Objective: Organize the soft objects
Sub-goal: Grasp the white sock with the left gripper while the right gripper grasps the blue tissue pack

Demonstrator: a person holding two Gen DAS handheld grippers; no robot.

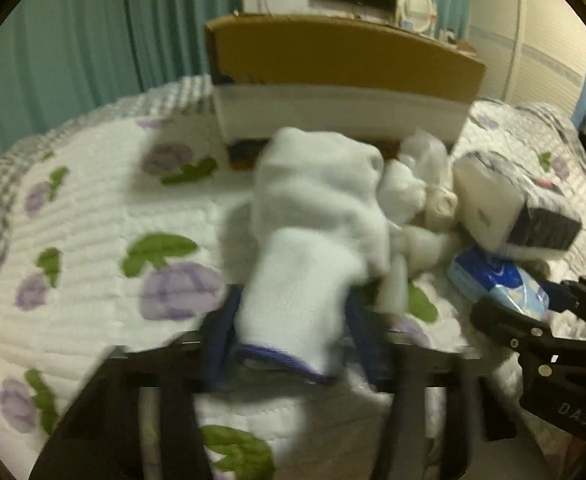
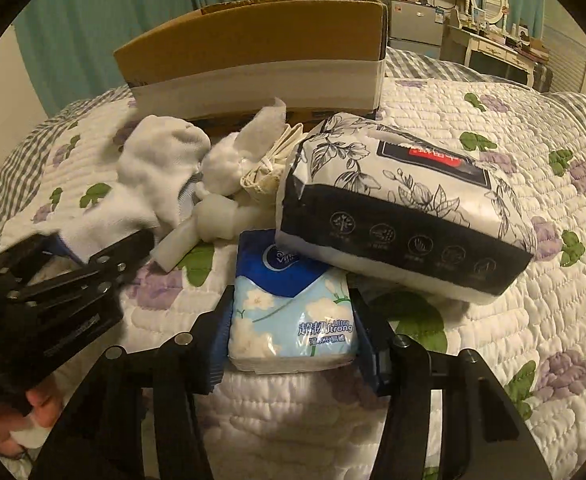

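Sock (image 1: pixel 313 240) pinched in left gripper (image 1: pixel 293 336), long axis pointing at box (image 1: pixel 333 64); right gripper (image 2: pixel 293 332) clamping tissues (image 2: pixel 293 312), box dead ahead.

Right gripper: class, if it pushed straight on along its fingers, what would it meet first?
The right gripper, shut on the small blue tissue pack, would probably first push it against the large black-and-white floral tissue pack overlapping its far end; depth is uncertain.

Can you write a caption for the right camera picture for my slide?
Right gripper jaws clamp a blue tissue pack before a cardboard box.
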